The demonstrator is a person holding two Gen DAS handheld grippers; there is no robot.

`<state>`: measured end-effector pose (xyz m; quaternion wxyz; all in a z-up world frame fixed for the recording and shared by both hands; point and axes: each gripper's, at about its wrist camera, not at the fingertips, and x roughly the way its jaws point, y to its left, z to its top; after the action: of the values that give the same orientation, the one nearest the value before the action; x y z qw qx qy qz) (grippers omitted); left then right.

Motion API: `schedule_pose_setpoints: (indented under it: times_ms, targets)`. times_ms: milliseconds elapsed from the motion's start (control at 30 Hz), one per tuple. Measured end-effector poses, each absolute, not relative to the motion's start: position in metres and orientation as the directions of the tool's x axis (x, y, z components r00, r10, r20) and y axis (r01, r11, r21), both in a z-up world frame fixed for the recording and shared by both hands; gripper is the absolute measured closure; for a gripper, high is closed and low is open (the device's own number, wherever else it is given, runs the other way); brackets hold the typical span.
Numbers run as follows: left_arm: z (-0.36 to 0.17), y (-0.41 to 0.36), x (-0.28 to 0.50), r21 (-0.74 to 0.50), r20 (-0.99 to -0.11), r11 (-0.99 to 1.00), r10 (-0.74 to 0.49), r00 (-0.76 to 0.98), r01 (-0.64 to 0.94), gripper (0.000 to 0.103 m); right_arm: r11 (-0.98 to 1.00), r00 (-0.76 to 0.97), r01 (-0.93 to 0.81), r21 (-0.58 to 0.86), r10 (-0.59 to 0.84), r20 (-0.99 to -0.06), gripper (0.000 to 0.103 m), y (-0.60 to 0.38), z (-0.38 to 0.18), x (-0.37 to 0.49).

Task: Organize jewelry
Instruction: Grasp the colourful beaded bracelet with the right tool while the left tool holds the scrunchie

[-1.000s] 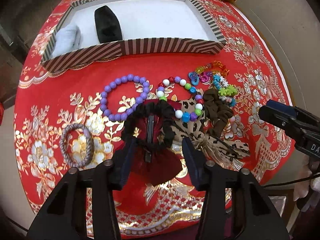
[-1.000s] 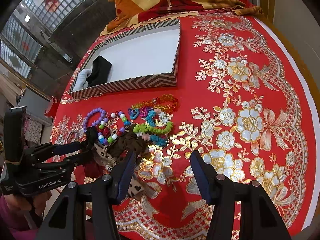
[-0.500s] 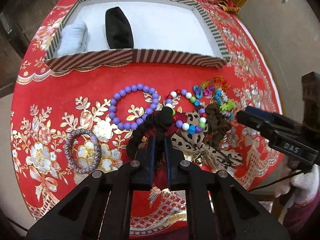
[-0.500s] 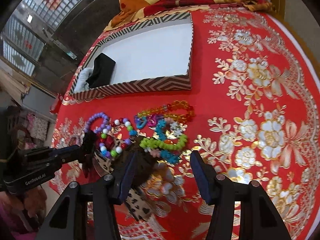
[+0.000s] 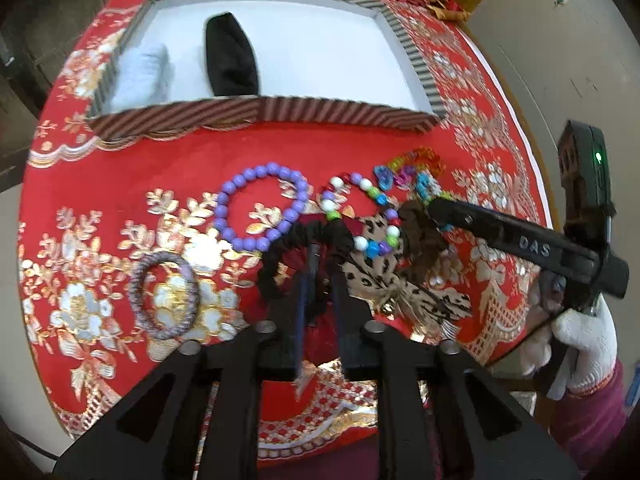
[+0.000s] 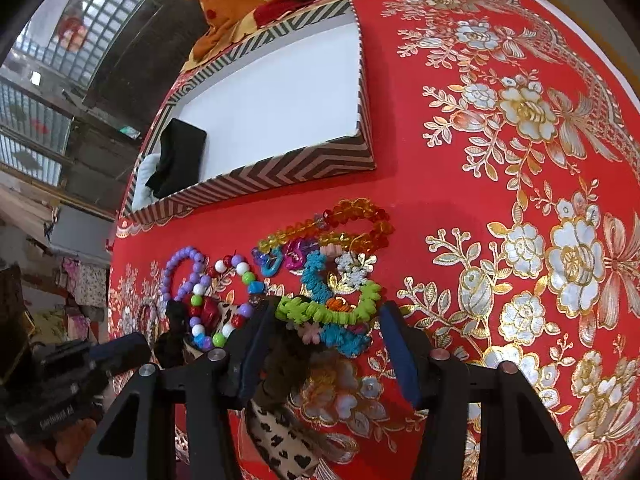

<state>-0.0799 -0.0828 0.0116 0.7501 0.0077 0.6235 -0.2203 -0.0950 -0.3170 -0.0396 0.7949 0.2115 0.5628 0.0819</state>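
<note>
Hair ties and bracelets lie in a heap on the red cloth. A black scrunchie (image 5: 276,252) sits between the fingers of my left gripper (image 5: 322,276). Its jaws are opening and the pads stand off the band. A leopard bow (image 5: 380,280) and a bead bracelet (image 5: 372,192) lie just right of it. My right gripper (image 6: 326,312) hangs low over a green and blue fuzzy bracelet (image 6: 332,312) and a brown scrunchie (image 6: 288,356). Its jaws are closing, with those pieces between them but not pinched. The striped box (image 5: 260,114) stands behind the heap.
The box holds a black pouch (image 5: 232,60) and a white bundle (image 5: 144,74). A purple bead bracelet (image 5: 224,204) and a braided grey band (image 5: 138,300) lie left of the heap. An orange bead chain (image 6: 360,216) lies at its far side. A gloved hand (image 5: 580,340) holds the right gripper.
The left jaws closed on the black scrunchie, bunching it, then parted again, and it has spread back into a loop. The right gripper came down closer over the heap, its jaws narrowing.
</note>
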Motion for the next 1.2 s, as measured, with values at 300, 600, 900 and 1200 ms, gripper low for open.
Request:
schedule_pose_setpoints:
  times_ms: [300,600,900,1200]
  targets:
    - [-0.008,-0.113,-0.085,-0.175,-0.959,0.895,-0.249,0.133,0.411,0.072,0.909,0.384,0.054,0.414,0.364,-0.849,0.087,-0.307,-0.034,-0.094]
    - [0.009,-0.089,-0.075,-0.241,-0.938,0.899,-0.313,0.152,0.366,0.097,0.897,0.458,0.002,0.441,0.391,-0.798,0.092,-0.317,0.005,-0.112]
    - [0.049,-0.068,-0.066,-0.300,-0.900,0.894,-0.381,0.210,0.334,0.097,0.901,0.495,-0.003,0.433,0.377,-0.783,0.093,-0.331,0.029,-0.112]
    - [0.047,-0.064,-0.067,-0.306,-0.903,0.900,-0.378,0.205,0.311,0.097,0.942,0.372,0.042,0.334,0.295,-0.880,0.072,-0.316,-0.025,-0.099]
